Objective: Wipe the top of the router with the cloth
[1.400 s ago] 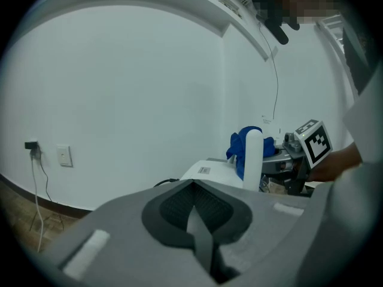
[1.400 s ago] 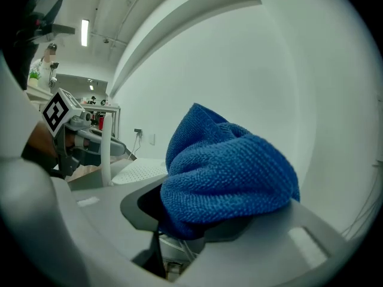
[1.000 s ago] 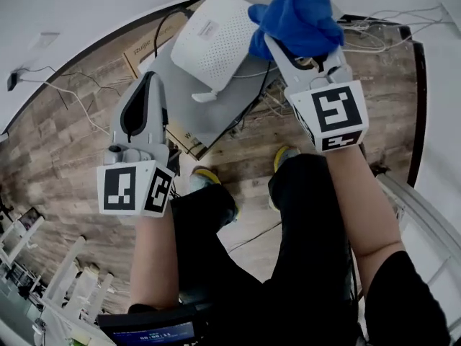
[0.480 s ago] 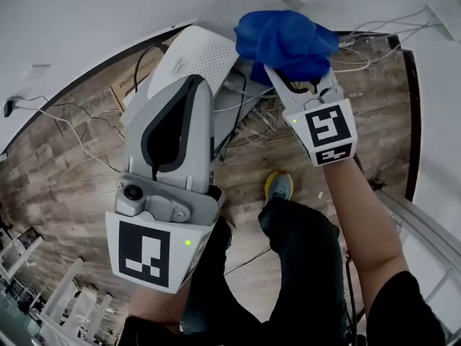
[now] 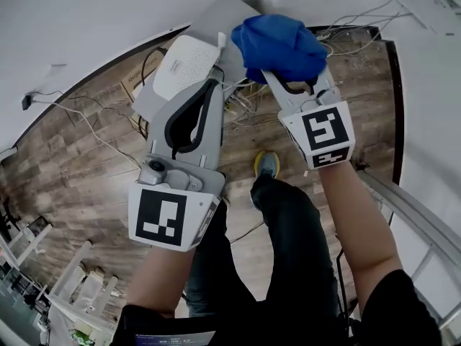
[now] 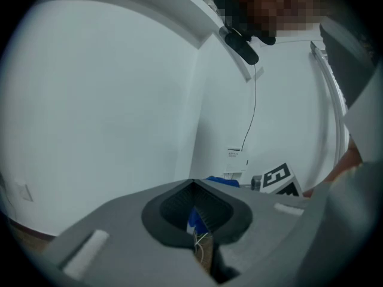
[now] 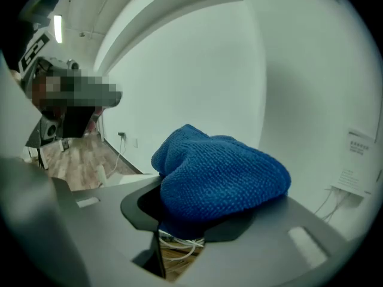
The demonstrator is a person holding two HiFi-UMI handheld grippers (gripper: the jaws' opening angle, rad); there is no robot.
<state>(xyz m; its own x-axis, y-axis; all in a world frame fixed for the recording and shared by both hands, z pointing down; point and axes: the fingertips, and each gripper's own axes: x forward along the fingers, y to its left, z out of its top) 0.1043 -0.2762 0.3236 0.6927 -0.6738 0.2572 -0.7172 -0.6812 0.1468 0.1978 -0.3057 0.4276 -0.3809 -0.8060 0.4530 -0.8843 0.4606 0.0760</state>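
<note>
Plainly, the right gripper (image 5: 276,76) clamps a bunched blue cloth (image 5: 278,42) just right of the white router (image 5: 183,65). The router lies on a grey panel (image 5: 232,16) above the wooden floor (image 5: 86,171). The left gripper (image 5: 209,86), jaws together and empty, hangs at the router's near edge.

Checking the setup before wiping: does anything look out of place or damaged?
Nothing looks damaged or spilled. The only mess is a tangle of loose cables on the floor beside the grey stand holding the router. The cloth is bunched up, not on the router.
</note>
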